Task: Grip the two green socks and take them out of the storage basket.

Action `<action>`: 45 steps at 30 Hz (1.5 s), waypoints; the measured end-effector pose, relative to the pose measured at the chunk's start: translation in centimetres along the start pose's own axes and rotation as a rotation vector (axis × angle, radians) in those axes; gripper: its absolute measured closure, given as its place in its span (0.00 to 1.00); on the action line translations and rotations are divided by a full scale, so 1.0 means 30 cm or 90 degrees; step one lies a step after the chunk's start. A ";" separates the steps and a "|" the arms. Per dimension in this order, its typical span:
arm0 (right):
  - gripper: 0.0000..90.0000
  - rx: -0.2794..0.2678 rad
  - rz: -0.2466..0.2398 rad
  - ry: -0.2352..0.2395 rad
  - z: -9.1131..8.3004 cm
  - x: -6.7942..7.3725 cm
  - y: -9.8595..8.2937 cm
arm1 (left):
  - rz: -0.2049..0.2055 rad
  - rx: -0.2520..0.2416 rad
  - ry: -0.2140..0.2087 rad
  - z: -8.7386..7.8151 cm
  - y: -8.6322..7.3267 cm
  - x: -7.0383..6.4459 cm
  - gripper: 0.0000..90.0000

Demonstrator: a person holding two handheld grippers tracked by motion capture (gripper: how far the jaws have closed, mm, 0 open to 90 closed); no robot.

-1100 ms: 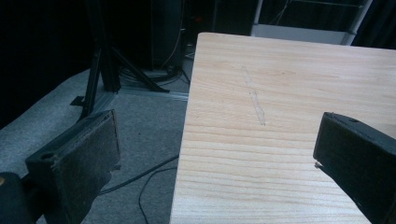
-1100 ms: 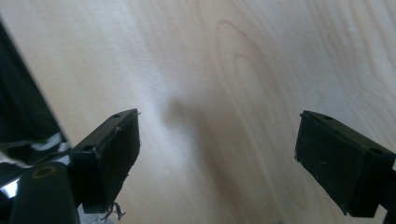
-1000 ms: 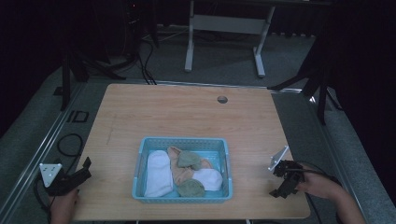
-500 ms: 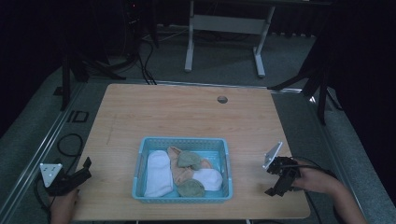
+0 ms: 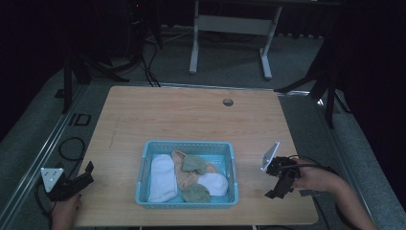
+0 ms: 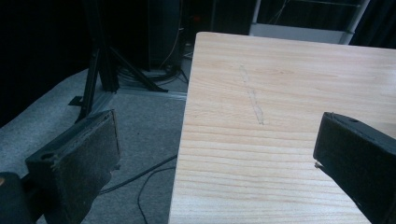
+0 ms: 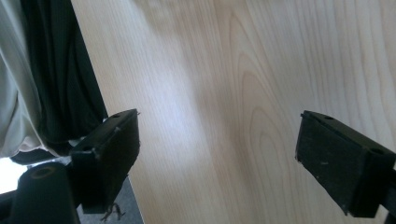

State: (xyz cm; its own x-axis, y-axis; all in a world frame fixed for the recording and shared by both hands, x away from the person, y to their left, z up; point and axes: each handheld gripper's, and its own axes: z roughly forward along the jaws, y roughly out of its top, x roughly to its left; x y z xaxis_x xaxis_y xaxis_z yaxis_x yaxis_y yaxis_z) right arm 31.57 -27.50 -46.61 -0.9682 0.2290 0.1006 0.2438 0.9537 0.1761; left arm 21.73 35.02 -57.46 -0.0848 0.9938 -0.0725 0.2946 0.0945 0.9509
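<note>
In the high view, a light blue basket sits near the front middle of the wooden worktop. It holds a white cloth at its left, a peach cloth in the middle, two green cloths and another white piece at the right. The left gripper rests at the worktop's front left corner, well apart from the basket, its fingers pointing toward the basket side. The right gripper hovers over the front right of the worktop, near the basket's right wall but not touching it, tilted down toward the wood.

In the left gripper view, the left gripper has its fingers spread wide with nothing between them; one lies over the floor beside the worktop edge, the other over bare wood.

In the right gripper view, the right gripper also shows its fingers wide apart and empty, above plain wood grain at the worktop's edge.
</note>
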 end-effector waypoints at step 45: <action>0.16 0.043 -0.166 0.015 -0.003 0.094 0.472 | -0.002 0.001 -0.012 0.001 0.000 0.004 0.01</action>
State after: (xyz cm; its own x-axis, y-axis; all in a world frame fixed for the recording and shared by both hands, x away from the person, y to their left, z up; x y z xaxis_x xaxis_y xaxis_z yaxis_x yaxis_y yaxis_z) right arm 32.30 -13.36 -43.73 -0.9961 -0.0298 0.0836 -0.0184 0.9908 0.1338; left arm 21.76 35.15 -57.47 -0.0680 0.9943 -0.0818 0.2952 0.0984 0.9504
